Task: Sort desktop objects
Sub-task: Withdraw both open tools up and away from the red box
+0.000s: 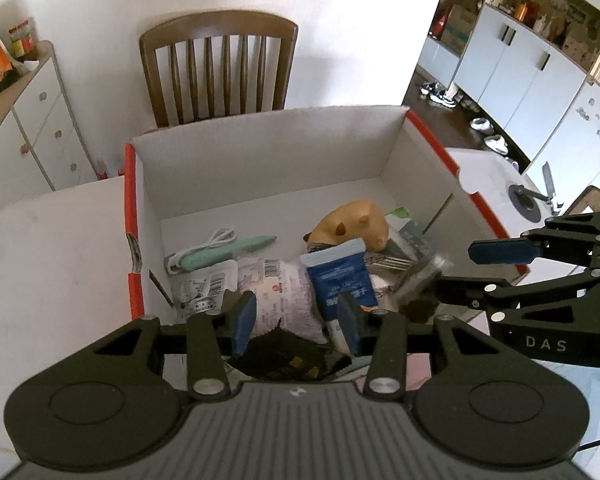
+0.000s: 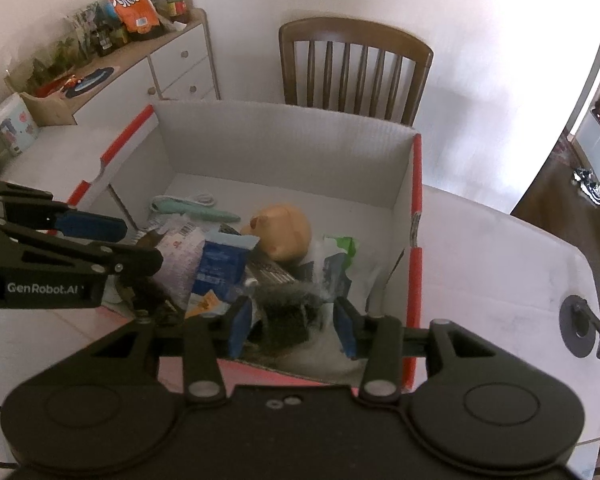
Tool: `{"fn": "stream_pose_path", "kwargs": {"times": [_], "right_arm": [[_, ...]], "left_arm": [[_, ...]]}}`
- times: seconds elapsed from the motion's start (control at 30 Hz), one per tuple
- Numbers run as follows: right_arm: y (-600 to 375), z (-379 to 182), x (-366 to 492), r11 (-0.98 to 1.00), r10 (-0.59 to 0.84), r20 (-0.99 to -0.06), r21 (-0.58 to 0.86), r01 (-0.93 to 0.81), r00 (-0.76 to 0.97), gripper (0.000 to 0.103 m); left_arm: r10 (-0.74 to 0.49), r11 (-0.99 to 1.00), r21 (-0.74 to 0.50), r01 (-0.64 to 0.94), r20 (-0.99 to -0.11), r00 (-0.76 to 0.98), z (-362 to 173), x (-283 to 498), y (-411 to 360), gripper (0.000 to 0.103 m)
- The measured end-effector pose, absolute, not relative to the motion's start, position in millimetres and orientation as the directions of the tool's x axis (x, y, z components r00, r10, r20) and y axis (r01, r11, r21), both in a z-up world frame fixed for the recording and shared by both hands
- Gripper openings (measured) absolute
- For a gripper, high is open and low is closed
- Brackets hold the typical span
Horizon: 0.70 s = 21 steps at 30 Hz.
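While both grippers hang over the near edge of the red-and-white cardboard box [image 1: 260, 152], we see our left gripper [image 1: 296, 320] with its blue pads spread apart, nothing between them; a dark snack packet [image 1: 284, 354] lies just below it at the box's near wall. Our right gripper [image 2: 292, 322] is likewise spread wide, and a blurred dark object [image 2: 288, 306] sits between its pads; we cannot tell whether it touches them. Inside the box lie a pale printed pouch [image 1: 276, 296], a blue sachet [image 1: 340, 276] beside it, a tan toy pig [image 1: 356, 224] farther back, a mint-green pen [image 1: 224, 254] with a white cable [image 1: 216, 238] at the far left, and a green-and-white wrapper [image 2: 336, 256] on the right. The box rests on a white table [image 2: 500, 264], with a wooden chair [image 1: 220, 68] beyond it.
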State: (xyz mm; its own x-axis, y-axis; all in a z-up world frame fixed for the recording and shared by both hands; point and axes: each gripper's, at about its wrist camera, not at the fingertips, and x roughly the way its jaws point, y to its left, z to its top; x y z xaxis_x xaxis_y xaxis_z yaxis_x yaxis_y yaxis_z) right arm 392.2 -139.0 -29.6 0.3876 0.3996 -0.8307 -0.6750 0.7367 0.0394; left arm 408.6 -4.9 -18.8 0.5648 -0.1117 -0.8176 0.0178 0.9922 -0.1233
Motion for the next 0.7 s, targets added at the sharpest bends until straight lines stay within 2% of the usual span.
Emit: {"fn": "stream_pose_path", "kwargs": {"times": [0.7], "right_arm": [[-161, 19, 346, 0.719, 0.464, -0.788, 0.068, -0.691, 0.405, 0.046]], "left_arm": [[-0.124, 0.988, -0.157, 0.004, -0.768, 0.629, 33, 343, -15, 0.043]]}}
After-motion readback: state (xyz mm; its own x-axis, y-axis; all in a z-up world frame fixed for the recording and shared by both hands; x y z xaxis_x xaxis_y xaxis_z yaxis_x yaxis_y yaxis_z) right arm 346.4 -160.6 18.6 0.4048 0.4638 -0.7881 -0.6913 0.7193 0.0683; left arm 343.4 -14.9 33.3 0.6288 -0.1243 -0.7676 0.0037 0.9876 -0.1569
